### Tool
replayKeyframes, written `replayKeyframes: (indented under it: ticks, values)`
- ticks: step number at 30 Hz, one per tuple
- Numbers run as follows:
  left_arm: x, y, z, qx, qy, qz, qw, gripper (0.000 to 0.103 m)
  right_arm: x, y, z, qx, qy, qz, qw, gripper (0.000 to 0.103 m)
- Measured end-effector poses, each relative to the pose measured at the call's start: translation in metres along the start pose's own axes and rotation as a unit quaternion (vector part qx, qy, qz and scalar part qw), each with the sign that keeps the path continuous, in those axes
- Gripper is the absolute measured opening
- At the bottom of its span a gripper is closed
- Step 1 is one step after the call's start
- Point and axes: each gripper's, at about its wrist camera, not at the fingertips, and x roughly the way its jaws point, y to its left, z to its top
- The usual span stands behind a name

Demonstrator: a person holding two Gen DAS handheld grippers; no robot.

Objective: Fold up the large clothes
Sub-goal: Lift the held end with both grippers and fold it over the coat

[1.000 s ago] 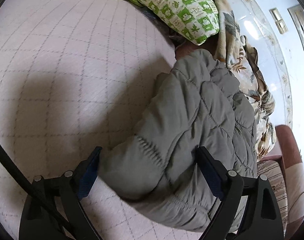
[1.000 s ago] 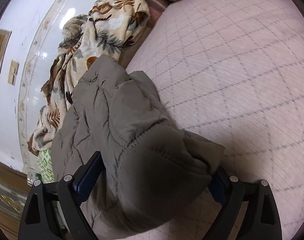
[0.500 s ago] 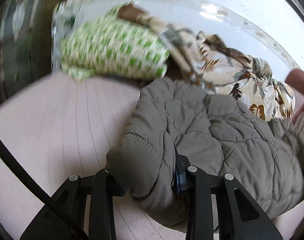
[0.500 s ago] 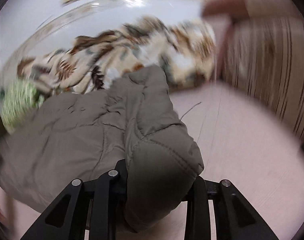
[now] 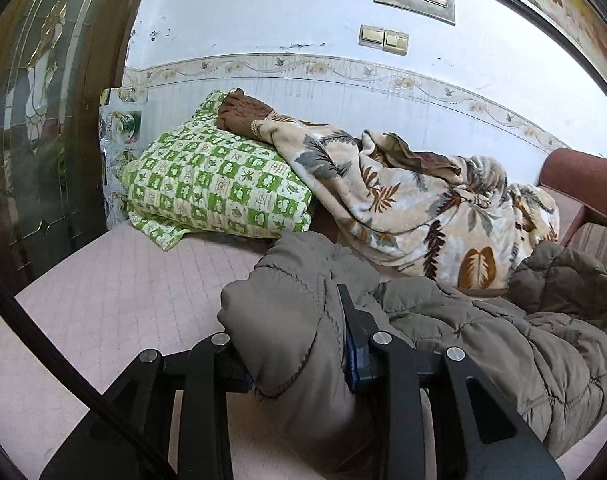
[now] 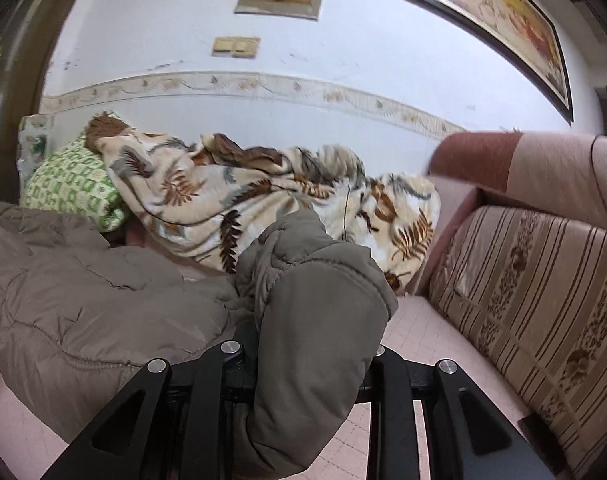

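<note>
A grey-green quilted puffer jacket (image 5: 483, 332) lies bunched on the pink quilted bed cover (image 5: 115, 292). My left gripper (image 5: 299, 352) is shut on one thick edge of the jacket, which bulges up between its fingers. My right gripper (image 6: 311, 356) is shut on another padded edge of the jacket (image 6: 83, 304), held raised above the bed. The cloth hides both grippers' fingertips.
A green checked pillow (image 5: 215, 192) and a leaf-patterned blanket (image 5: 419, 208) lie along the white wall behind the jacket. A striped sofa back (image 6: 535, 280) stands at the right. A dark glazed door (image 5: 35, 120) is at the left.
Both grippers were open around jacket edges; they have shut on the cloth, lifted it off the bed and tilted up, so the wall has come into view.
</note>
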Motion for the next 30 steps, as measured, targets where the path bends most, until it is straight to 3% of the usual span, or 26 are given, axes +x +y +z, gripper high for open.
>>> replayKeyframes:
  ticks: [10, 18, 22, 23, 26, 30]
  values:
    - [-0.078, 0.012, -0.052, 0.016, 0.025, 0.002, 0.9996, 0.032, -0.078, -0.009, -0.028, 0.011, 0.014, 0.022, 1.0, 0.027]
    - [-0.071, 0.038, -0.13, 0.001, 0.143, 0.034, 0.9891, 0.039, -0.076, -0.017, -0.096, 0.06, 0.137, 0.034, 0.988, 0.028]
    - [-0.068, 0.049, -0.147, -0.019, 0.164, 0.044, 0.9852, 0.056, -0.064, -0.029, -0.126, 0.111, 0.201, 0.047, 0.972, 0.033]
    - [-0.067, 0.05, -0.149, -0.019, 0.166, 0.048, 0.9847, 0.061, -0.061, -0.032, -0.133, 0.126, 0.216, 0.05, 0.967, 0.039]
    - [-0.068, 0.055, -0.153, -0.023, 0.169, 0.049, 0.9841, 0.067, -0.057, -0.052, -0.152, 0.193, 0.242, 0.063, 0.949, 0.061]
    - [-0.088, 0.069, -0.147, -0.045, 0.164, 0.041, 0.9845, 0.068, -0.068, -0.085, -0.166, 0.288, 0.259, 0.117, 0.915, 0.065]
